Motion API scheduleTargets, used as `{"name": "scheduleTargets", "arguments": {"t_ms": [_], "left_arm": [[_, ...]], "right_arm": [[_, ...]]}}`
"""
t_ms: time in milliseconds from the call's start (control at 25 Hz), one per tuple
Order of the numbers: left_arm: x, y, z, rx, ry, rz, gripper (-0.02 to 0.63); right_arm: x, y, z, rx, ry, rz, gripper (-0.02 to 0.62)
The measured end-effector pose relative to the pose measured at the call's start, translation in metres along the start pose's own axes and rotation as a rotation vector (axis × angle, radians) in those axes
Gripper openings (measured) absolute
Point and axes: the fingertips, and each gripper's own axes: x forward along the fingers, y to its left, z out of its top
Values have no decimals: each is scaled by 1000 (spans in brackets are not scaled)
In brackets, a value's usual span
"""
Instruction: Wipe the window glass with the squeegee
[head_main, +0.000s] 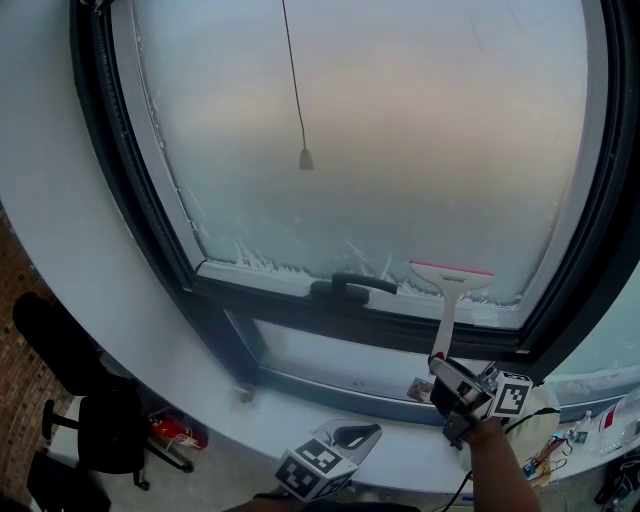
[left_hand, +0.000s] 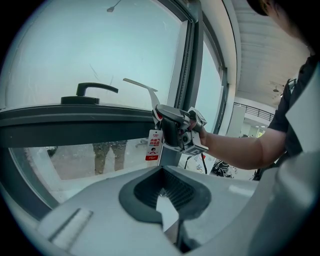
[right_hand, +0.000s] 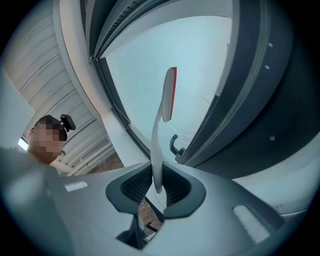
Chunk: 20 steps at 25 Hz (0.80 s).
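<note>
We record the squeegee (head_main: 447, 305) at the lower edge of the window glass (head_main: 400, 130), towards the lower right corner. Its blade, which carries a red strip, lies against the pane just right of the dark window handle (head_main: 352, 286). The white shaft runs down from the blade across the dark bottom rail of the window frame (head_main: 300, 310) to the right gripper (head_main: 443, 368). In the right gripper view the jaws are clamped on the lower end of that shaft, one ribbed pad on each side of it. The left gripper (head_main: 358, 436) is low over the front edge of the white sill (head_main: 150, 345), left of the right gripper and apart from it. It touches neither the squeegee nor the glass. In the left gripper view we see its pads (left_hand: 172, 192) drawn together with nothing between them. The same view shows the right gripper held by a bare forearm (left_hand: 240, 150), with a red-and-white tag (left_hand: 154, 145) hanging beside it near the lower pane. The glass is misted, with frost-like streaks along its left and bottom edges. A thin cord with a small pull (head_main: 306, 158) hangs in front of the upper left part of the pane. A dark chair (head_main: 90, 420) stands below the left end of the sill.
</note>
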Motion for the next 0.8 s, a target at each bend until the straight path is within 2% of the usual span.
{"name": "scheduleTargets", "arguments": {"t_ms": [560,800], "left_arm": [[4,1,-3,-7,12,-6,0],[5,0,-3,-9,10,-8,0]], "right_arm": [[-12,-22,-32,102,7,-27,84],[-23,-38,-43,126,25,-91,84]]}}
